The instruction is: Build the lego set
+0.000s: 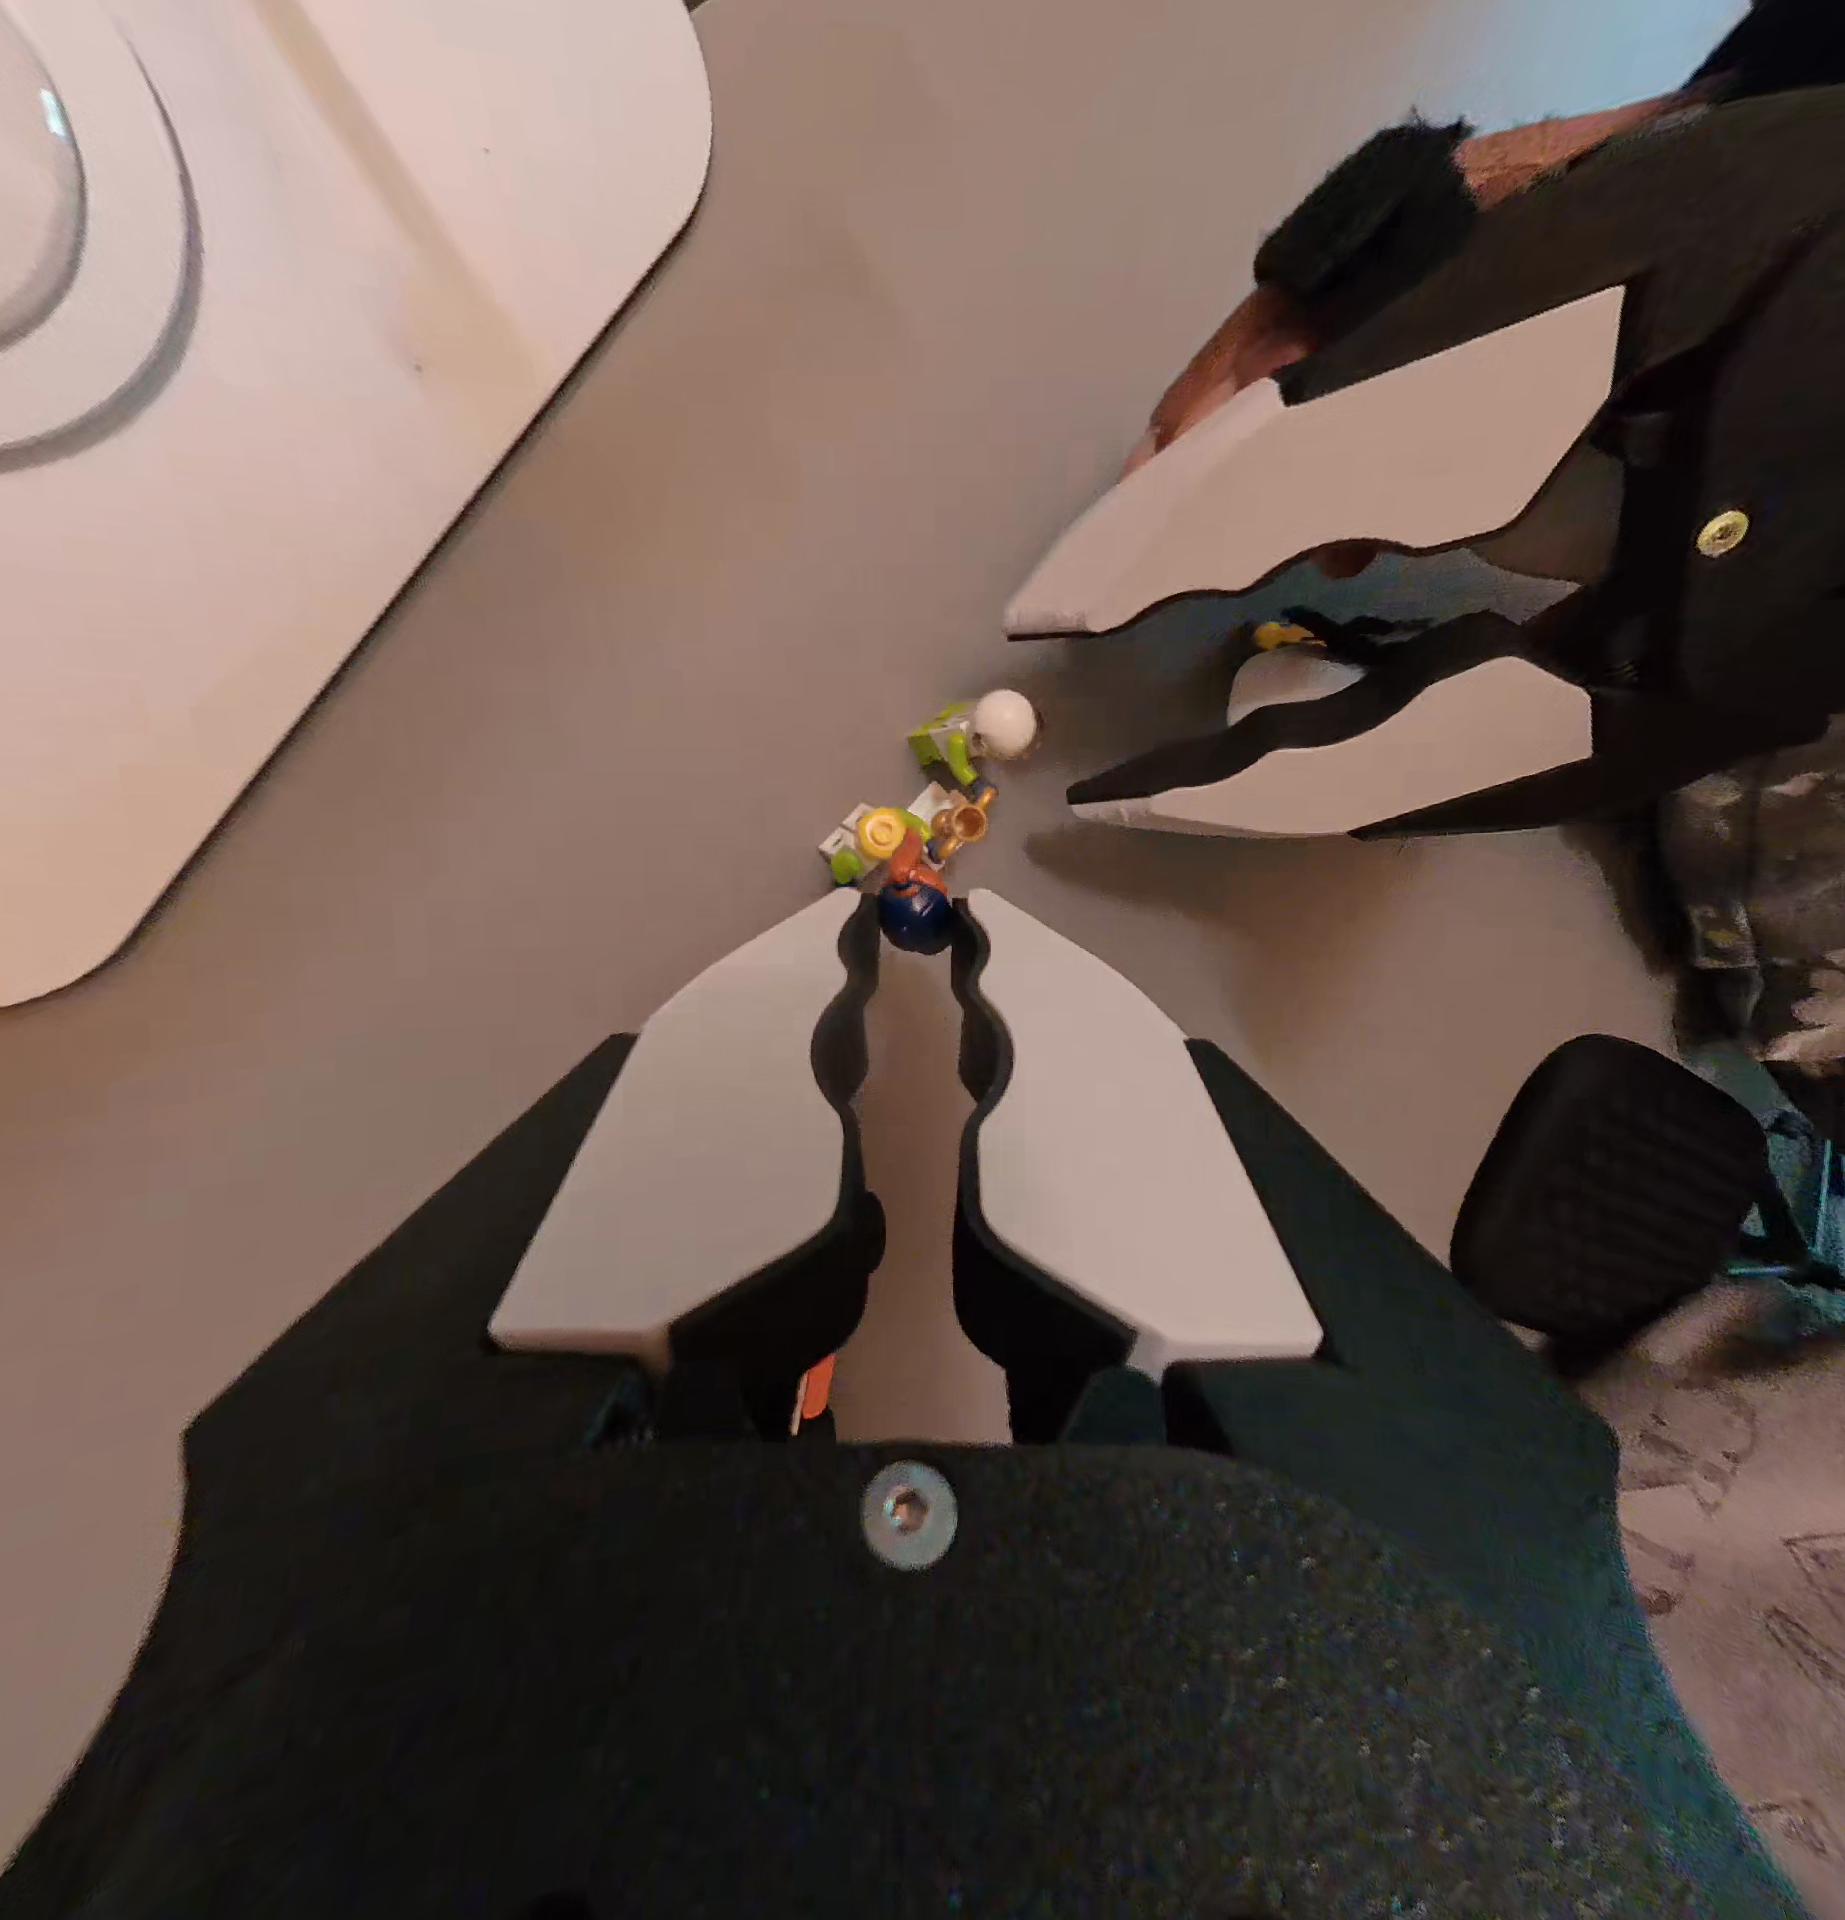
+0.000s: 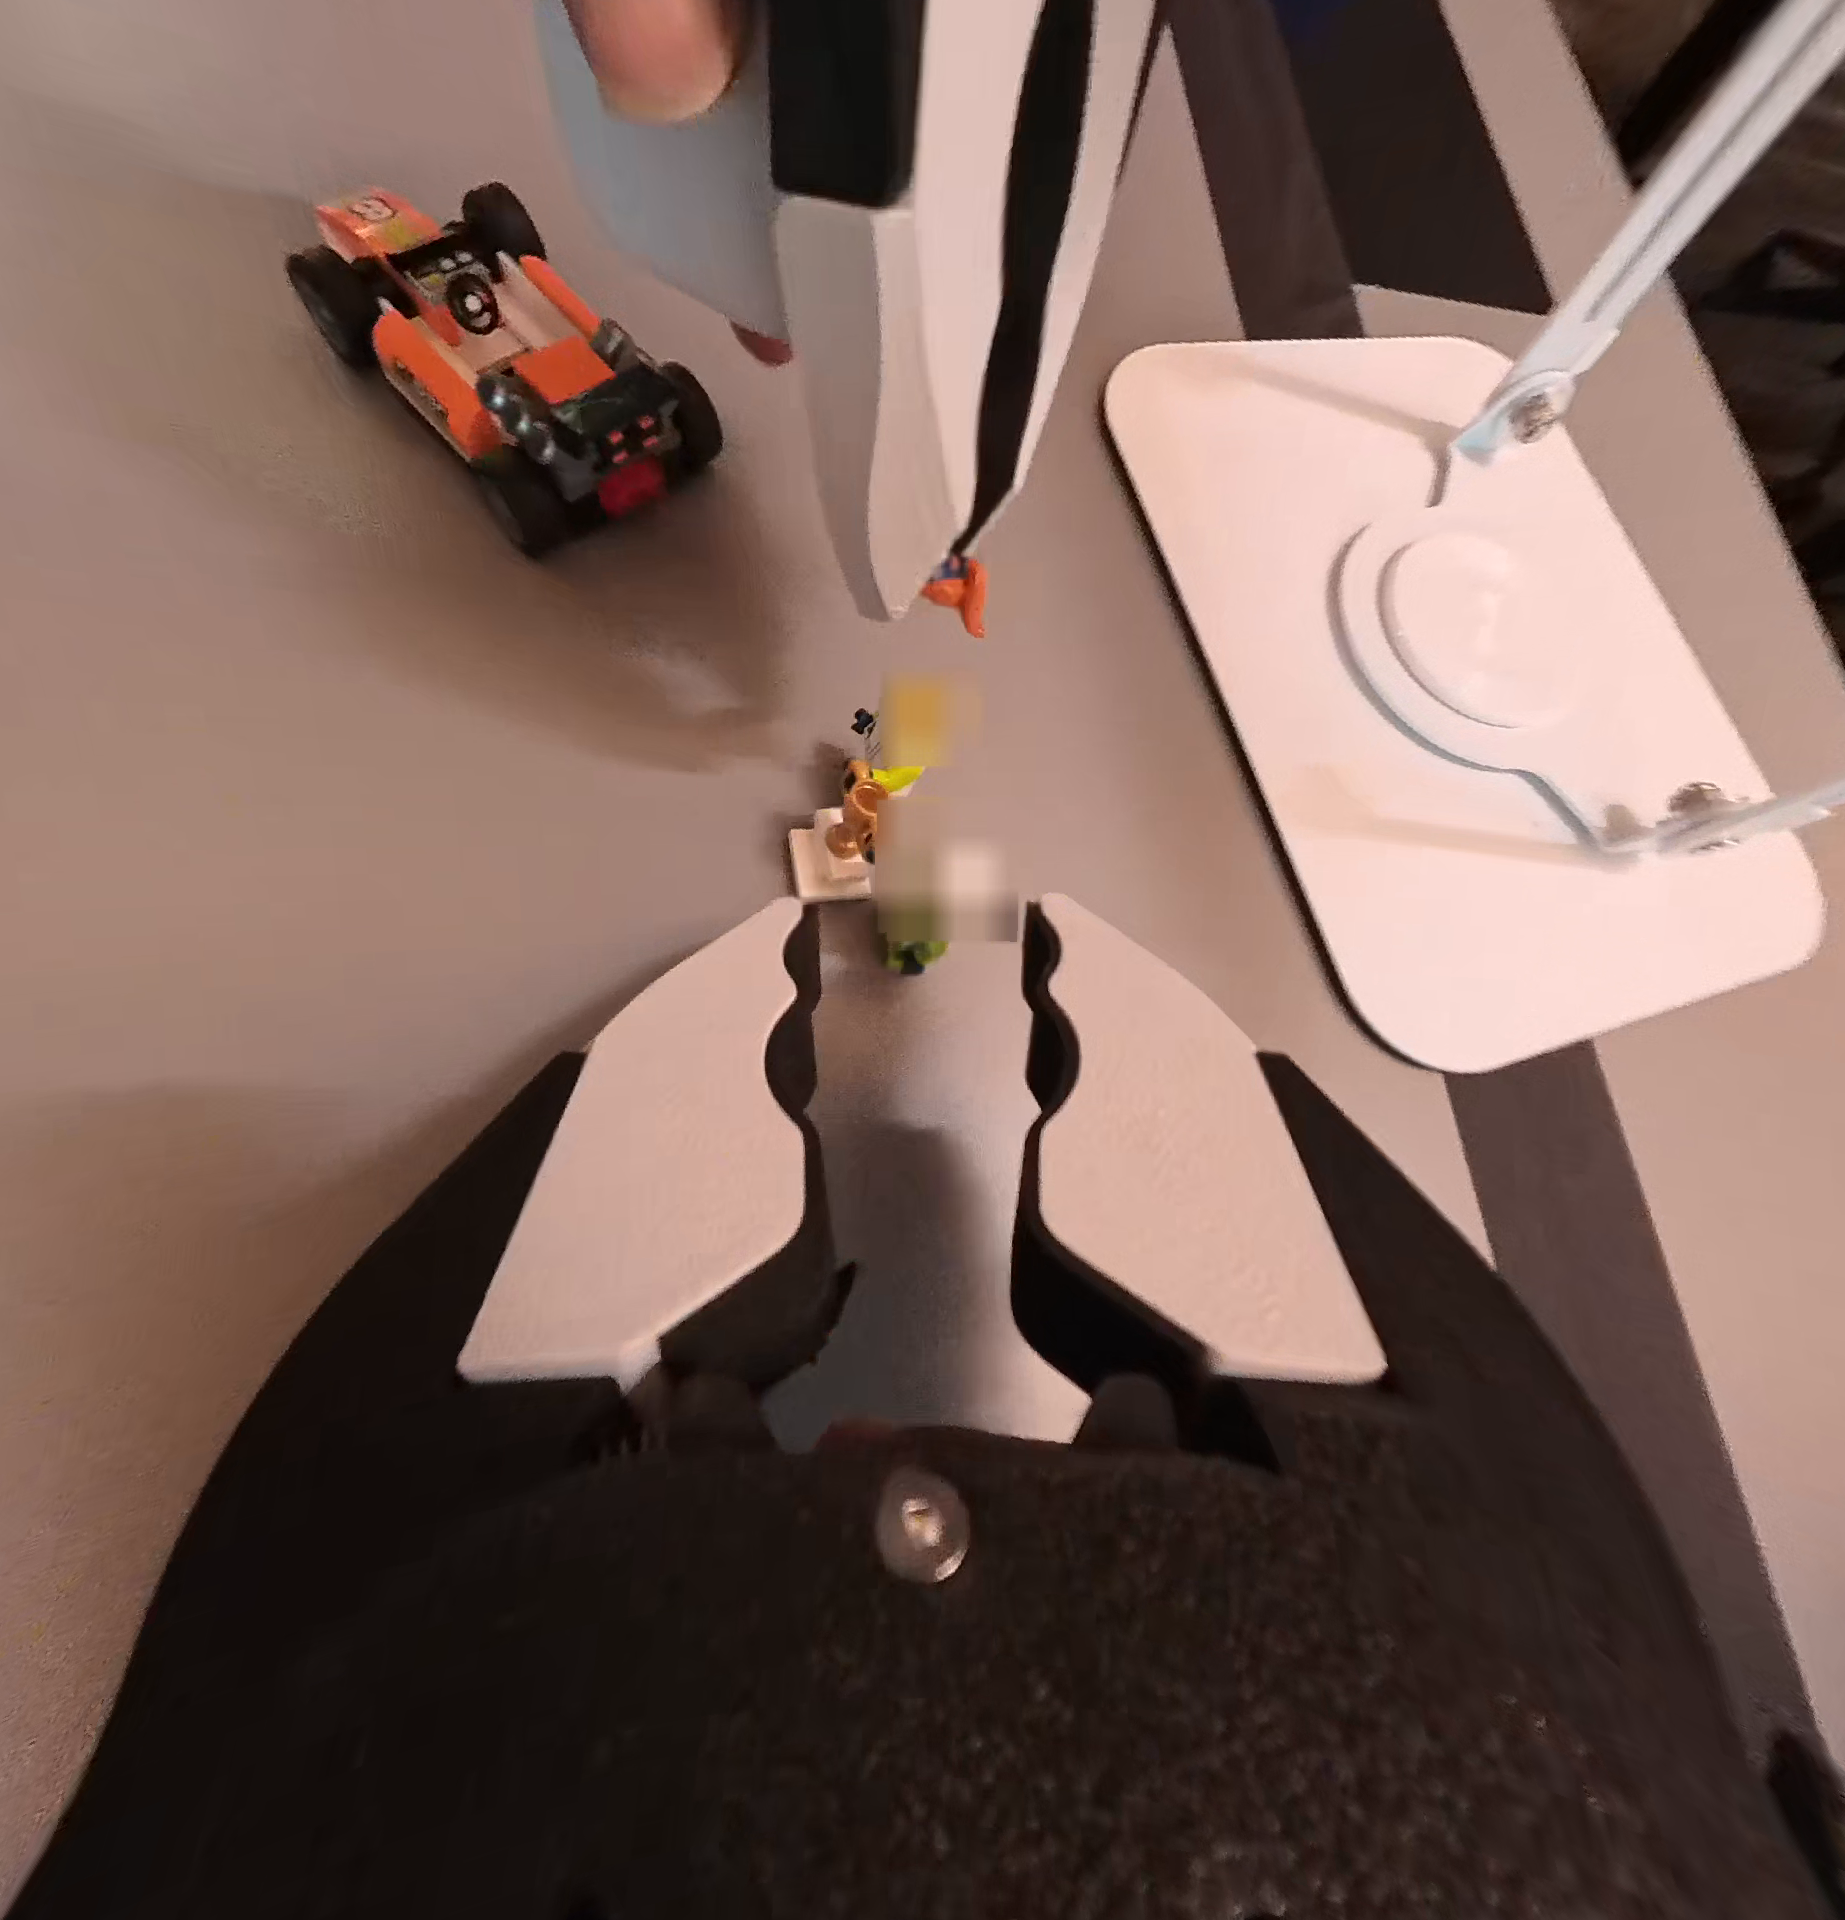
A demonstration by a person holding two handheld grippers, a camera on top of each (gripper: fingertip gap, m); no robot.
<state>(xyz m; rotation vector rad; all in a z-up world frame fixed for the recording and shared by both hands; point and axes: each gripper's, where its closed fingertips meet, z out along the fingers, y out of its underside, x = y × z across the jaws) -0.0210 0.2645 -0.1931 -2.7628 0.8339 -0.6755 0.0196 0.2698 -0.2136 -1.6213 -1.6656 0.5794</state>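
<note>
The orange car (image 2: 502, 364) looks finished, but beside it small figure parts (image 1: 923, 810) lie loose; the left gripper (image 1: 913, 909) pinches a small dark-and-orange piece (image 1: 913, 914) while the right gripper (image 2: 918, 920) is spread and empty.

Both views are lit warm and fairly dim, the grey table (image 1: 606, 727) taking a pinkish-tan cast. In the left wrist view the white lamp base (image 1: 305, 436) at far left glows cream without blown glare, and soft shadows fall just under the right gripper (image 1: 1043, 717). In the right wrist view a broad soft shadow spreads left of the small lego pieces (image 2: 845, 831), and 2 mosaic patches cover part of them. The orange lego car (image 2: 502, 364) is slightly smeared by motion blur. Strong wide-angle distortion bends straight edges near the borders, and the near gripper bodies look grainy and soft.
</note>
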